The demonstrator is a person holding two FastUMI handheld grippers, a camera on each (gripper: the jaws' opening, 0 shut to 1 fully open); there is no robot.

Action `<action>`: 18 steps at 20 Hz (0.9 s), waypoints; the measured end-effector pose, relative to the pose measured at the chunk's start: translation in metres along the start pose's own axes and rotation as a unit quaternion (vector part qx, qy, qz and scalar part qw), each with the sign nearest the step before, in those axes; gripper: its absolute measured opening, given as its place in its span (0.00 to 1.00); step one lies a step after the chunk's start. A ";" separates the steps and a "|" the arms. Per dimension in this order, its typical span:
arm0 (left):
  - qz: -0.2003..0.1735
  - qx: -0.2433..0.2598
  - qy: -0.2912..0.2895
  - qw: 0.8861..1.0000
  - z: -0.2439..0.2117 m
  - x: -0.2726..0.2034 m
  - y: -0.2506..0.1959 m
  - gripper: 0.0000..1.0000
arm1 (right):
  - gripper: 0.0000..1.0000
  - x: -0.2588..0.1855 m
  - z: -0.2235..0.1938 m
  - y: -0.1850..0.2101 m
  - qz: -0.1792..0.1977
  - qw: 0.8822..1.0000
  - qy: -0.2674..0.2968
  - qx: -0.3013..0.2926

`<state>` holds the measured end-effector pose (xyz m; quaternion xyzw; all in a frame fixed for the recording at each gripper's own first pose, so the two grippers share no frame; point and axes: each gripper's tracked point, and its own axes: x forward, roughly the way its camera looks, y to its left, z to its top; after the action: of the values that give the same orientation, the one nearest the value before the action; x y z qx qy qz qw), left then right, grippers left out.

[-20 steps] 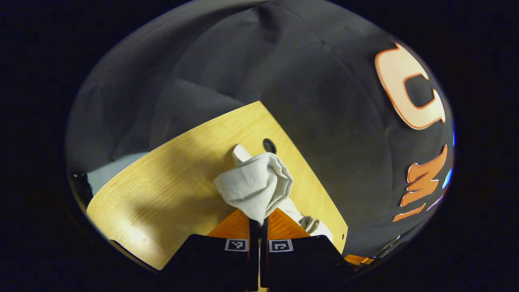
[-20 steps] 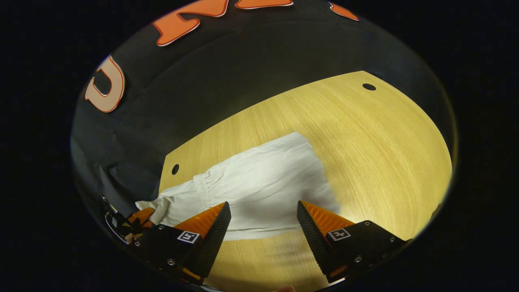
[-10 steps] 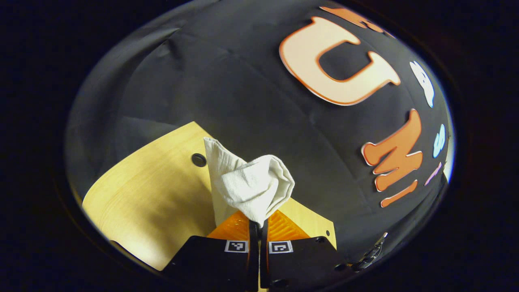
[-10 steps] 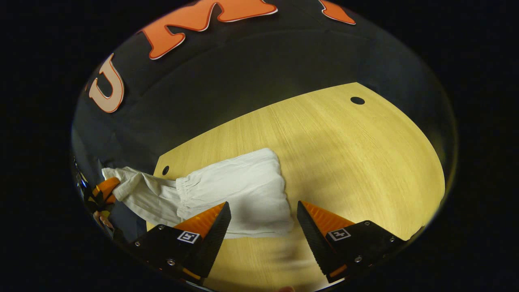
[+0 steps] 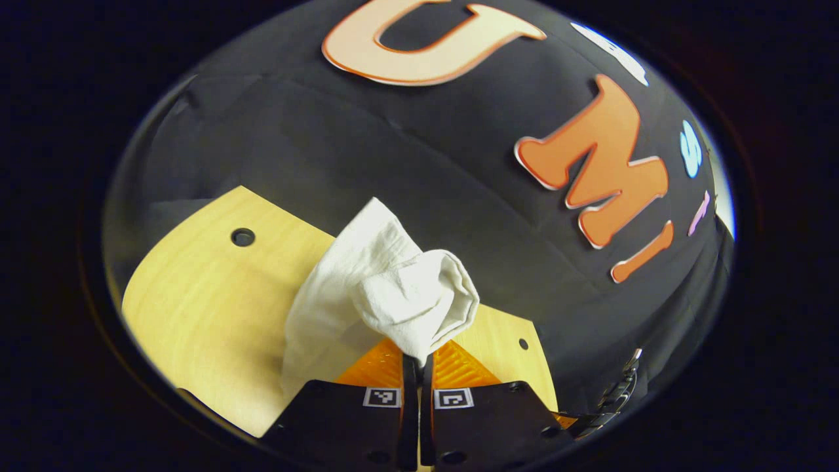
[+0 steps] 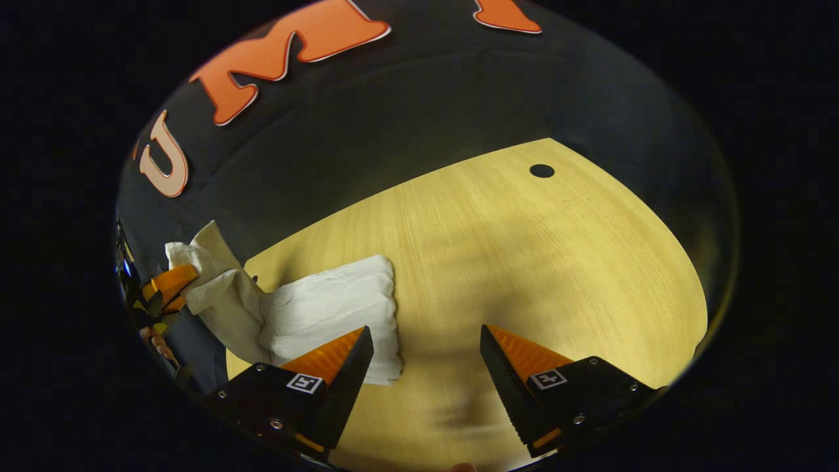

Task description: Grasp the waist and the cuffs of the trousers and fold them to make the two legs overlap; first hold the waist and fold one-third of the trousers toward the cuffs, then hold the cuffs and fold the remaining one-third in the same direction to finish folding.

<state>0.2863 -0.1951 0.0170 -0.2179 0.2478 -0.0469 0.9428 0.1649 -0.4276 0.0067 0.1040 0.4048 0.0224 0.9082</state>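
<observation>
Pinching a bunched end of the white trousers above the table, left gripper looks mid-fold; right gripper, spread empty, should next steady the pile.

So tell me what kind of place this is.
Likely a recording booth, not a home: black cloth wall behind a bare wooden table with cable holes, white trousers on it, handled by the left gripper and right gripper.

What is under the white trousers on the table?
The wooden table lies under the trousers; the left tool lifts one end clear. Anything beneath the resting fabric is covered.
</observation>
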 end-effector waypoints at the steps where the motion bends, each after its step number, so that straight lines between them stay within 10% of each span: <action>1: -0.001 0.011 0.010 1.000 -0.009 0.010 -0.010 0.05 | 0.99 -0.001 0.002 -0.008 -0.002 1.000 0.001 0.004; 18: -0.004 0.151 0.169 0.974 -0.083 0.073 -0.035 0.06 | 0.99 -0.001 -0.010 -0.088 -0.025 0.999 0.023 0.034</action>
<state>0.3102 -0.2726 -0.0651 -0.0632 0.3927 -0.1232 0.9092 0.1535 -0.5123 -0.0173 0.1246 0.4282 -0.0117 0.8950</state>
